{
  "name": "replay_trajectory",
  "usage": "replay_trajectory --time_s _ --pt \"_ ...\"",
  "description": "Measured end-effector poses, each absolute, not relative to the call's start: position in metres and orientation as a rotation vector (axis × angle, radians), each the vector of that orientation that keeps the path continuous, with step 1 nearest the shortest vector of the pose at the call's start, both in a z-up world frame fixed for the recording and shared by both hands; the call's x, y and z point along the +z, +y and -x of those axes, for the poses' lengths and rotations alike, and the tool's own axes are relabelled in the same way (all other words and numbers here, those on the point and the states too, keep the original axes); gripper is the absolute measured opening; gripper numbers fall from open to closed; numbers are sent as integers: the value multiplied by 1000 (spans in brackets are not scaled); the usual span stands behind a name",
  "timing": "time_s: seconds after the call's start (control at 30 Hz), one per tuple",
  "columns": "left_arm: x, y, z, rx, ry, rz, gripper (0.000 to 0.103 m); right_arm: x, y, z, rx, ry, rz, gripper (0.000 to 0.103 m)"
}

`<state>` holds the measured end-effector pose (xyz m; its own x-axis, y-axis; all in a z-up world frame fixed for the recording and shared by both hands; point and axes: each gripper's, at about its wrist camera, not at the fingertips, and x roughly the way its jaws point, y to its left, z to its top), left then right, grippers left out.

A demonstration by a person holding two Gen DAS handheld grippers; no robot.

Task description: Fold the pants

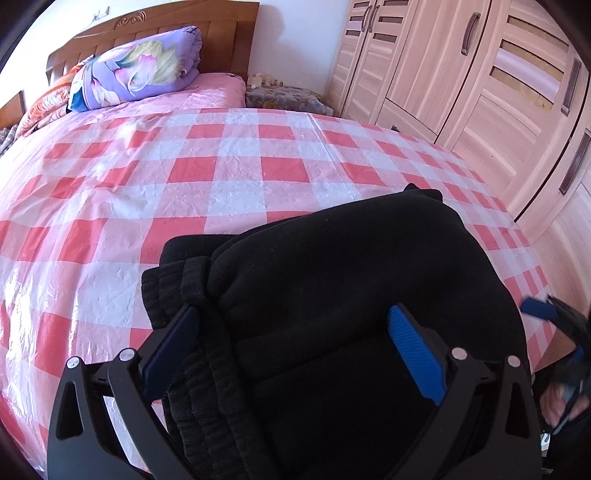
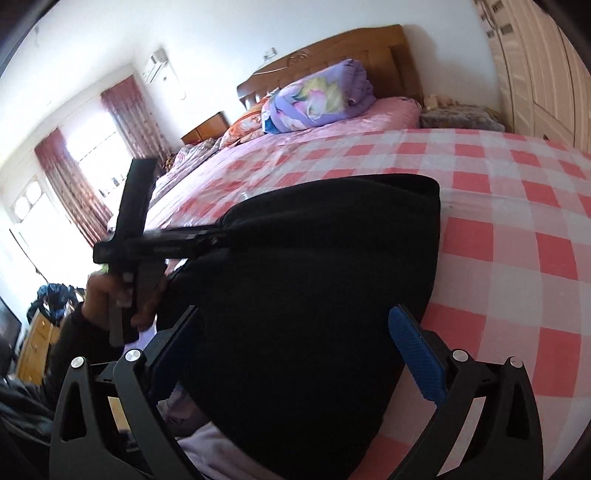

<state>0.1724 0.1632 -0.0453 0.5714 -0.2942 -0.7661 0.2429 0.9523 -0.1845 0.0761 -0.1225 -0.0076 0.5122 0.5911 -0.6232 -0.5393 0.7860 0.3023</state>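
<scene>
Black pants (image 1: 351, 266) lie folded into a thick bundle on the red-and-white checked bed cover (image 1: 236, 166), near its front right corner, with the ribbed band (image 1: 173, 280) at the left. My left gripper (image 1: 293, 314) stands wide open over the bundle's near end, one finger by each side, not squeezing it. In the right wrist view my right gripper (image 2: 295, 314) is also wide open over the pants (image 2: 314, 240), pads clear of the cloth. One of its blue fingers (image 1: 539, 310) shows at the right edge of the left wrist view. A hand (image 2: 107, 295) holds the left tool.
A rolled purple quilt (image 1: 140, 74) and pillows lie by the wooden headboard (image 1: 166, 29). A pale wooden wardrobe (image 1: 480, 92) runs along the bed's right side, with a covered nightstand (image 1: 284, 96) at its far end. Curtained windows (image 2: 74, 184) are at the left.
</scene>
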Motion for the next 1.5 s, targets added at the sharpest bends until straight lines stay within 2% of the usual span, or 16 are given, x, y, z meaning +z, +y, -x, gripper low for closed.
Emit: replay_trajectory --time_s 0.13,0.23,0.43,0.53,0.67,0.73,0.9,1.2,1.3,1.43,1.5 --pt "-47 166 -172 -296 906 75 101 -43 -109 -51 563 828 145 99" --pt "-47 167 -171 -291 904 73 101 -52 -129 -50 567 912 -25 99" --pt "-47 166 -171 -273 900 69 101 -6 -136 -17 472 617 51 99" --pt "-47 166 -170 -267 897 66 101 12 -123 -14 574 559 41 99" --pt "-47 166 -170 -264 896 63 101 1 -93 -24 647 612 72 99" --pt "-47 166 -170 -266 895 63 101 -21 -85 -34 628 702 100 99" --pt "-47 167 -169 -271 892 70 101 -35 -80 -20 597 658 200 99" --pt "-45 174 -166 -255 872 114 101 -33 -86 -11 597 680 141 99" --pt "-35 179 -147 -142 806 117 101 -21 -101 -4 604 670 76 99" --pt "-14 175 -82 -244 644 120 101 -8 -125 9 618 590 1 99" --pt "-14 165 -53 -277 626 57 101 -7 -132 8 619 583 -30 99"
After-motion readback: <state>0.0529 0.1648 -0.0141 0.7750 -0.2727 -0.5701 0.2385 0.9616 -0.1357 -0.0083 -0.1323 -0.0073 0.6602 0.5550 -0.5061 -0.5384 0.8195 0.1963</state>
